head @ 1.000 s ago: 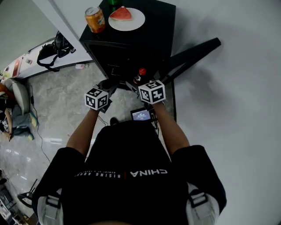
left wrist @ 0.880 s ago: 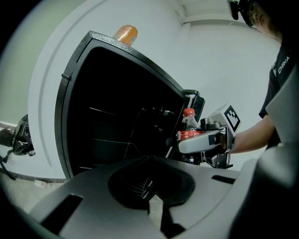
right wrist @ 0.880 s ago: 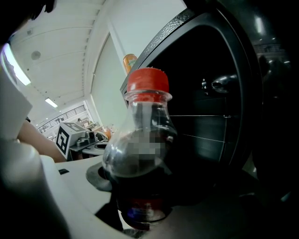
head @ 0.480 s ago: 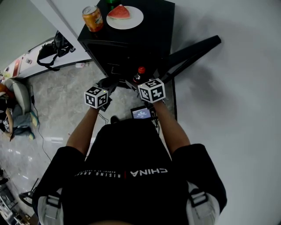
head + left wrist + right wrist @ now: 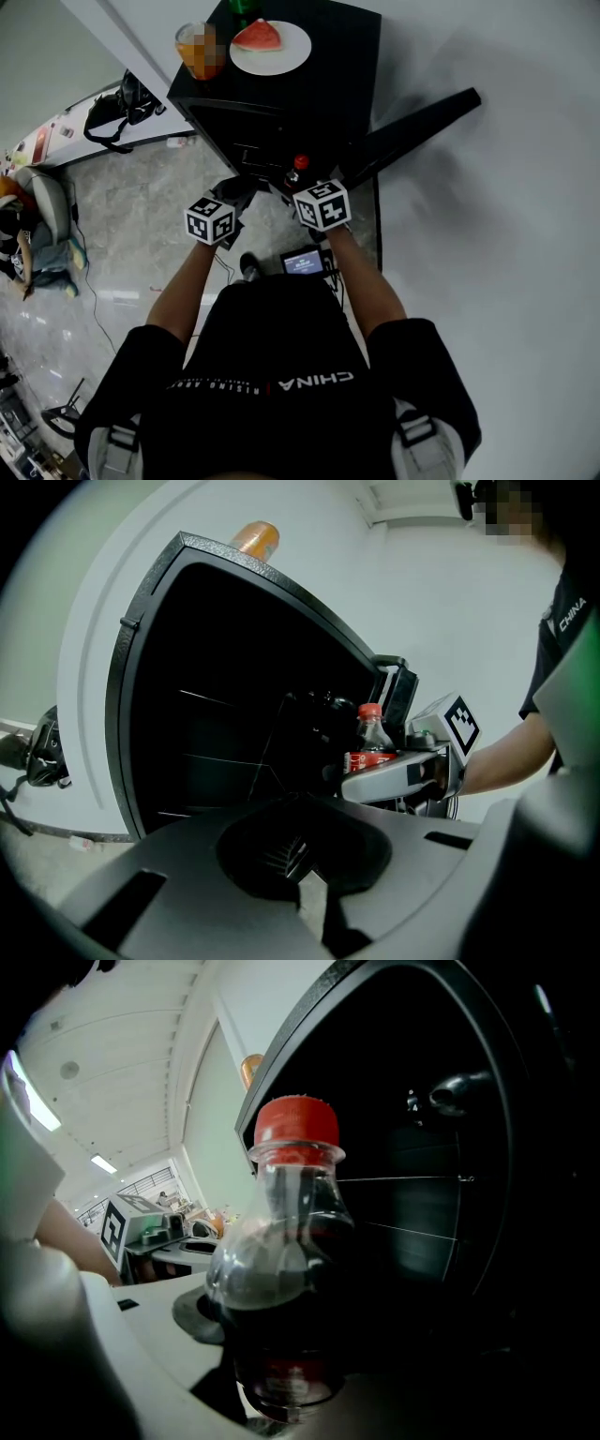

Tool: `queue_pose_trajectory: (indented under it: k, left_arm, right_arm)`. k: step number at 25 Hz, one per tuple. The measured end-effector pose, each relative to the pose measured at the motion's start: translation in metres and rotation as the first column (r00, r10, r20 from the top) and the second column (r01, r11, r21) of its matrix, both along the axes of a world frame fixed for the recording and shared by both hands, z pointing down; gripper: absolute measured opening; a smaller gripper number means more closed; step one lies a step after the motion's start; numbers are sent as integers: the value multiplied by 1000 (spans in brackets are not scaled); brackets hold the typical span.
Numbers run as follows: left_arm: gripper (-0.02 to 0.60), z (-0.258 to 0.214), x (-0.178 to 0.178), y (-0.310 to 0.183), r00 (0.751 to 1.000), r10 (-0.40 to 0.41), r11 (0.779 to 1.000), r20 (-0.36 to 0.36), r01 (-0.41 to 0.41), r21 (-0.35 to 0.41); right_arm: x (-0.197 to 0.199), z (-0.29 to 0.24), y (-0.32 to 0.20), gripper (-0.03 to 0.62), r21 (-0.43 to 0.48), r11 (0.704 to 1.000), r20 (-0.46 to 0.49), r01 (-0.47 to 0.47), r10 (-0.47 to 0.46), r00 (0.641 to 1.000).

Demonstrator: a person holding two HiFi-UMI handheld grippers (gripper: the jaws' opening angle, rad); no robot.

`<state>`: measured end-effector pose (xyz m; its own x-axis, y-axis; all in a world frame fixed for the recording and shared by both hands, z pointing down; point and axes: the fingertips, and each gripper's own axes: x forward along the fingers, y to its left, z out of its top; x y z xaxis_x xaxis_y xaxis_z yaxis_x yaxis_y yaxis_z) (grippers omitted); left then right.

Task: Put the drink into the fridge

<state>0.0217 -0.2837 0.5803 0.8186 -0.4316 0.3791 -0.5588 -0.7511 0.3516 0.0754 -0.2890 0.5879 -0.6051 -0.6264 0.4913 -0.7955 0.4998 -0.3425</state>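
A cola bottle (image 5: 298,170) with a red cap stands upright in my right gripper (image 5: 289,184), which is shut on its lower body (image 5: 286,1269). It hangs just in front of the open black fridge (image 5: 309,84), whose dark inside with wire shelves (image 5: 450,1194) fills the right gripper view. The fridge door (image 5: 417,124) is swung open to the right. My left gripper (image 5: 234,189) is level with it on the left, its jaws closed together with nothing between them (image 5: 305,885). In the left gripper view the bottle (image 5: 372,744) and the right gripper (image 5: 398,775) show at the fridge mouth.
On the fridge top stand an orange drink can (image 5: 199,49), a white plate with a watermelon slice (image 5: 270,42) and a green bottle (image 5: 246,7). A small screen device (image 5: 302,262) lies on the floor by my feet. A white wall is at right; a chair (image 5: 42,211) stands far left.
Both grippers have edged slightly closer to the fridge opening. The bottle stays held in the right gripper.
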Motion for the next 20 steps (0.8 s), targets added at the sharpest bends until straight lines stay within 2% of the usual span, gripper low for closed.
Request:
queue_pose_trajectory:
  k: [6,14,20]
  left_arm:
    - [11,6,0,-21,999,-34,999,-9,34,-18]
    - [11,20,6,-73,993,-115,992,1,115,43]
    - [11,40,6,-111,982,-178,984,-71,179,10]
  right_arm:
    - [-4,23,-38,316,2,1000,-27,-7,8,1000]
    - [-3,45,-102,316,46,996,-42,-81,83,996]
    - [5,73,-146,316,70,984,-60,-163,167,984]
